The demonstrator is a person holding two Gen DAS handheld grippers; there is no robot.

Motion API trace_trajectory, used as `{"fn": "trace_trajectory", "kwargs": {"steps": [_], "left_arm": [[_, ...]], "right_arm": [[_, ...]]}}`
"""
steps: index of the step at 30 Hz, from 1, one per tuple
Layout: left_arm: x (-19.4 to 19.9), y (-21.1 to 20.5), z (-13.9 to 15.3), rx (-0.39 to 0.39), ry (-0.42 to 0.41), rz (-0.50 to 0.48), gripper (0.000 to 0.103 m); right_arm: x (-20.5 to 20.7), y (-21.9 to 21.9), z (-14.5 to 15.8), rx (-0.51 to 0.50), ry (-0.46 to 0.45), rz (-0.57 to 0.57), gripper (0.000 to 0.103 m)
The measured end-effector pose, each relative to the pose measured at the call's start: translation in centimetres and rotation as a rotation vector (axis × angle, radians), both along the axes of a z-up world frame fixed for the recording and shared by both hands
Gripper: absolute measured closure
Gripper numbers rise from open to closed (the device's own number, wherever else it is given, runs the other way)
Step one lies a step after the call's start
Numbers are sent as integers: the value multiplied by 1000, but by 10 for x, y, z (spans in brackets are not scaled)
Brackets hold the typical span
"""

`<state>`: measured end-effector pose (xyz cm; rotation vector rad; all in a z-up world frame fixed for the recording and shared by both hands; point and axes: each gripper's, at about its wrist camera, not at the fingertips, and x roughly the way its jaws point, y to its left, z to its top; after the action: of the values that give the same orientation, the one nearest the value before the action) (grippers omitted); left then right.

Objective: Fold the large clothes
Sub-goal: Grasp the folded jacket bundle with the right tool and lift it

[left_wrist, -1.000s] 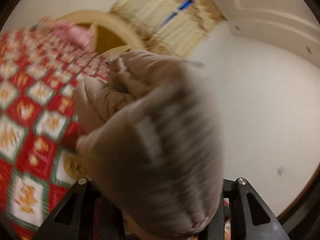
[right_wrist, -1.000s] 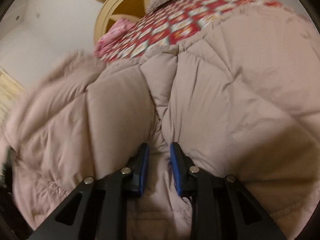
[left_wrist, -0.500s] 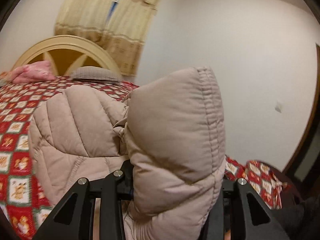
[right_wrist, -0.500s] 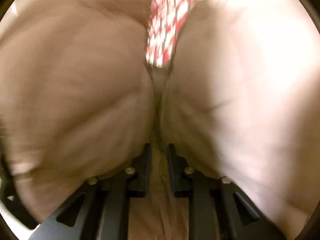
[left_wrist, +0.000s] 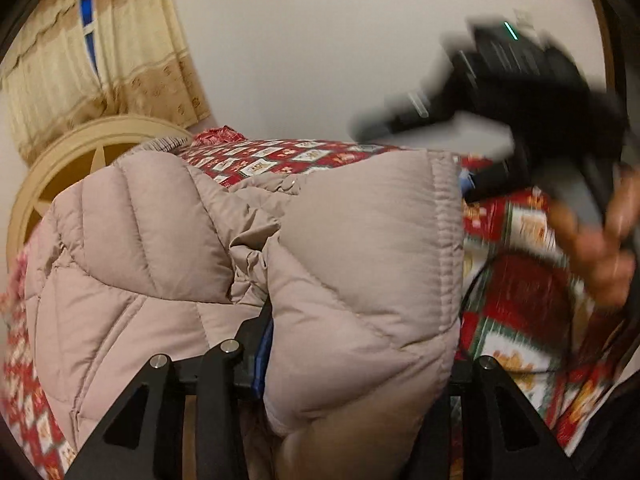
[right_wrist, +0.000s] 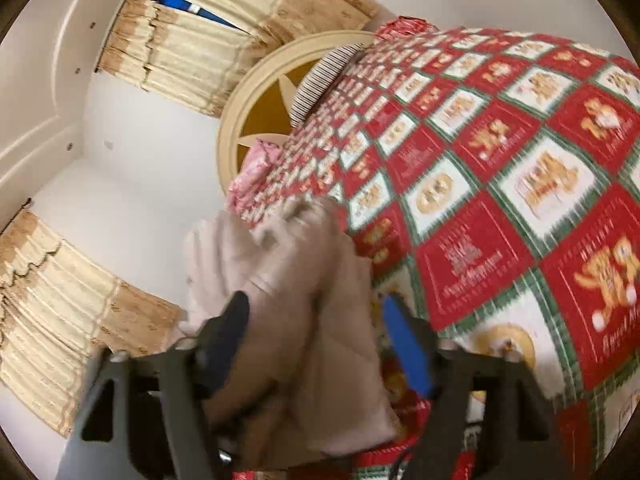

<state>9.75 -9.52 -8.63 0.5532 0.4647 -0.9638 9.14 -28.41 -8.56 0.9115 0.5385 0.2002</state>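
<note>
A beige quilted puffer jacket (left_wrist: pixel 168 248) lies bunched on the bed. A thick fold of it fills my left gripper (left_wrist: pixel 360 344). The blue left pad presses on the fold and the right finger is hidden behind it, while the jaws are opening. My right gripper (right_wrist: pixel 320 316) is opening wide. A blurred end of the jacket (right_wrist: pixel 304 280) hangs loosely between its fingers, and the blue pad (right_wrist: pixel 404 344) stands apart from the cloth. In the left wrist view its black body (left_wrist: pixel 520 80) is blurred at the upper right, held by a person's hand (left_wrist: pixel 600 256).
A red, white and green patchwork quilt (right_wrist: pixel 520 160) covers the bed. A cream round headboard (right_wrist: pixel 240 128) stands at the far end, with a striped pillow (right_wrist: pixel 320 80) and a pink pillow (right_wrist: pixel 252 168) beside it. Beige curtains (left_wrist: pixel 80 72) hang behind, and a white wall (left_wrist: pixel 320 40) lies beyond.
The right jaws, which pinched the jacket, have spread and drawn back, so the quilt shows. The left view has rolled level, the held fold has sunk lower, and the right gripper has come into sight.
</note>
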Motion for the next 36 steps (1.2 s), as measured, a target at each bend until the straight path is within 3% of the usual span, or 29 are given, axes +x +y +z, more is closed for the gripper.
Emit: {"fn": "trace_trajectory", "kwargs": {"steps": [4,6,7,8,9,11,16,18,21,23,24,26,28,31,32,36], "left_arm": [[6,12,-4,-61,38,15,56],[2,17,-5,-73,20,9,53],[-4,20,-5,-64,0,3,50],[-13,22,-5,-53,-21,1,49],[-20,23,-3,-42,-44,3,49],[-30,42,5,-52,-53,-3,49],[-41,118,44,-157,85,-83,49],[-40,148,62,-218,99,-77,49],[-10,186,86,-355,100,29,40],[26,205,91,-439,78,218,32],[49,208,88,-462,60,330,32],[82,208,77,-471,28,460,32],[116,194,59,-478,53,511,32],[149,170,35,-553,207,500,32],[150,164,34,-569,214,500,32],[134,142,52,-535,111,433,32]], "right_arm": [[8,11,19,-44,-19,88,19],[32,21,20,-163,25,106,23],[41,28,16,-213,45,122,32],[50,36,11,-263,64,157,61],[57,47,6,-310,93,192,72],[69,56,-6,-354,138,198,74],[68,59,-29,-367,134,211,75],[67,56,-35,-344,136,211,75],[68,55,-40,-325,135,209,75],[66,59,-38,-339,133,203,75],[65,62,-35,-360,130,199,75],[65,68,-30,-394,123,189,75],[66,72,-26,-401,104,191,76],[68,80,-22,-352,69,224,77],[70,84,-22,-333,58,241,77],[85,88,-39,-214,73,292,77]]}}
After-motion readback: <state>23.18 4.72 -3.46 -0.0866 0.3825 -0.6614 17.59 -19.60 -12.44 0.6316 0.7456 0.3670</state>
